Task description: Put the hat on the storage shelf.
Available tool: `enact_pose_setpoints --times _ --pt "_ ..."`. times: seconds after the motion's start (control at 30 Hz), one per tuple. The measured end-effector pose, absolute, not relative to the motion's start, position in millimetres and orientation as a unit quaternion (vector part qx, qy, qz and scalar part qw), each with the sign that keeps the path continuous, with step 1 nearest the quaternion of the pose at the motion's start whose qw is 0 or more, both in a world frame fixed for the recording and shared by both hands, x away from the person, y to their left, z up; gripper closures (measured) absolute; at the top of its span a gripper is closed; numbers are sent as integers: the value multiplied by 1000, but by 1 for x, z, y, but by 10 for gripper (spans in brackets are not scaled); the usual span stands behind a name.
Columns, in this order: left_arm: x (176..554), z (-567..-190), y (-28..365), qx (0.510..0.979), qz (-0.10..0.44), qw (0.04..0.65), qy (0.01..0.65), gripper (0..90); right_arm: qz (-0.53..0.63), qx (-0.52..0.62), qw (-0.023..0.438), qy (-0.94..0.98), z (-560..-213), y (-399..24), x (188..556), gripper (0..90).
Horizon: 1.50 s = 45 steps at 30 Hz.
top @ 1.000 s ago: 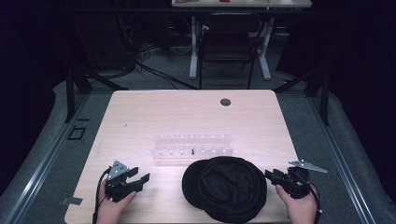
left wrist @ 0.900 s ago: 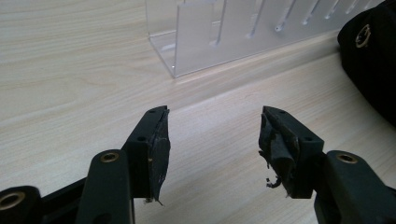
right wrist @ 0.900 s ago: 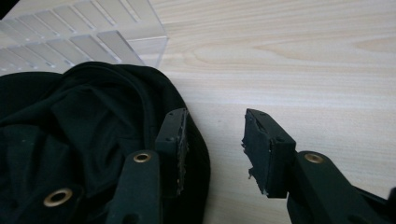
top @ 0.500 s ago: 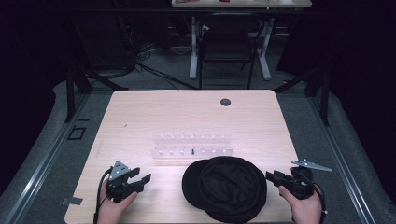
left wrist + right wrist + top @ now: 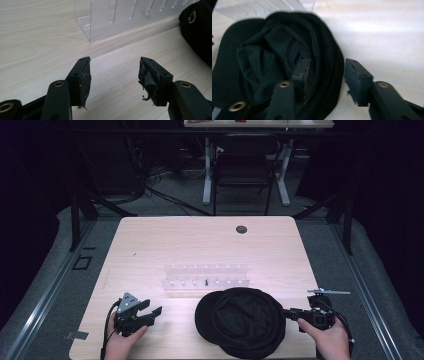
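The black cap [image 5: 240, 321] lies upside down at the near edge of the table [image 5: 150, 245], its hollow holding nothing. The right gripper [image 5: 291, 312] has one jaw inside the cap's rim and one outside, apart; they have just been closing a little. The left gripper [image 5: 154, 311] is wide apart over bare wood. Farther back stands a clear plastic rack [image 5: 206, 279] with one small dark piece in a slot.

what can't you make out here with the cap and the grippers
- Underside of the black cap: high view, hidden by its own folded fabric.
- Emblem on the cap: left gripper view, too small, cap cut off by the right edge.
- Small dark item in the clear rack: high view, too small to name.
- Right gripper: whether either pad touches the cap rim, blurred.
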<state>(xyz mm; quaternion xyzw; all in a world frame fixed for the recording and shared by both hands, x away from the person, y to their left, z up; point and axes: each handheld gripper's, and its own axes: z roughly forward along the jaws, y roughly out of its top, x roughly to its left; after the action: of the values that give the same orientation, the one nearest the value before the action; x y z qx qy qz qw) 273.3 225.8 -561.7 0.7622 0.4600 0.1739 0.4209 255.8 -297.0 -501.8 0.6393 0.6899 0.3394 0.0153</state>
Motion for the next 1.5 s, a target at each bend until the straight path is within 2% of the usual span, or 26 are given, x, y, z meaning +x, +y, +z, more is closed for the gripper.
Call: enact_pose_setpoints --times 0.13,0.3,0.33,0.4,0.6,0.63,0.83,1.2,1.5 --pt "273 -562 226 763 173 421 459 432 321 645 -3 693 -504 -295 257 608" --pt "273 -562 225 763 173 421 459 432 296 651 0 699 -510 -294 260 644" --pt "274 -562 225 763 173 421 459 431 294 657 -17 694 -511 -295 262 658" --pt "274 -563 225 763 173 421 458 431 292 659 -23 692 -513 -295 263 669" --pt "274 -563 224 765 172 419 458 431 280 661 -42 694 -516 -294 268 751" --pt "274 -563 224 765 172 419 458 431 273 658 -48 700 -516 -293 270 791" --pt "274 -563 225 764 173 420 459 431 272 663 -55 696 -515 -295 278 848" --pt "274 -563 225 765 171 419 459 431 240 651 -10 720 -502 -291 303 853" --pt "275 -564 224 765 171 417 459 431 201 649 -35 733 -502 -288 315 814"
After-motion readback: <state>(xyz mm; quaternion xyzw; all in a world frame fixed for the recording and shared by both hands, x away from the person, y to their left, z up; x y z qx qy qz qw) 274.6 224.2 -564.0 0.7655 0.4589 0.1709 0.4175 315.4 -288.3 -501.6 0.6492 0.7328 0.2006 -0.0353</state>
